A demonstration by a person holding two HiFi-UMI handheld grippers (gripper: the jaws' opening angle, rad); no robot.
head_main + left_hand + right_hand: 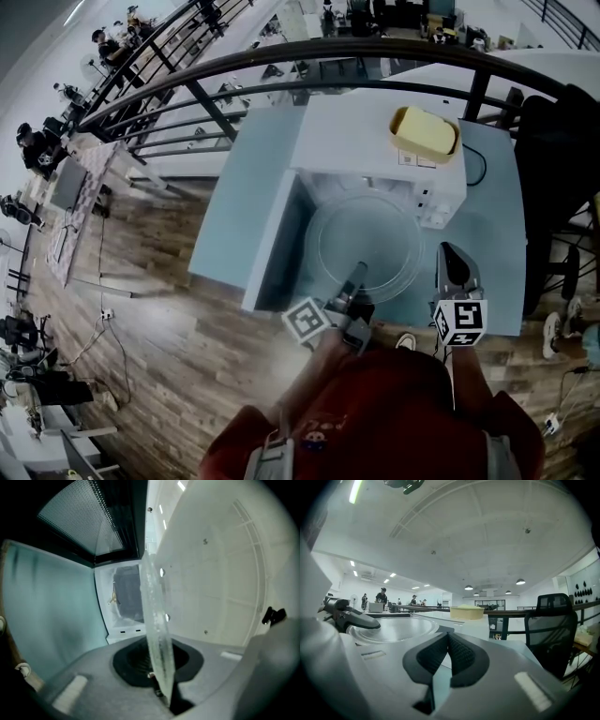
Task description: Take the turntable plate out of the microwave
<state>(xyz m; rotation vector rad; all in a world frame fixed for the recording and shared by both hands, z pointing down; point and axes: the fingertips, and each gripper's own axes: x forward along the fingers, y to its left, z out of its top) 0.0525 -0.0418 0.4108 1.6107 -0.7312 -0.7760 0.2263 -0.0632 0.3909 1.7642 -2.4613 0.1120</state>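
Where the plate point(364, 246) was: the clear glass disc hung about level at the open mouth of the white microwave point(366, 131), over the pale blue table point(234, 216). Whether its far rim had cleared the cavity could not be told.
Left gripper point(158, 665): clenched on the plate's near rim, one edge only, with the rest of the glass reaching out beyond the jaws.
Right gripper point(447, 656): clamped shut on nothing, just beside the plate's right side and not touching it.
Risk of slipping: a smooth, heavy disc pinched at one rim would likely sag or twist out of the pads if the hand jerked or tilted.
Risk of knocking: drawn out crooked, the far rim could catch the cavity frame or the open door point(272, 239) at the left.
Risk of breakage: a drop onto the table or the wooden floor point(187, 347) would probably shatter it.
Possible help: the empty right gripper could steady the free side.
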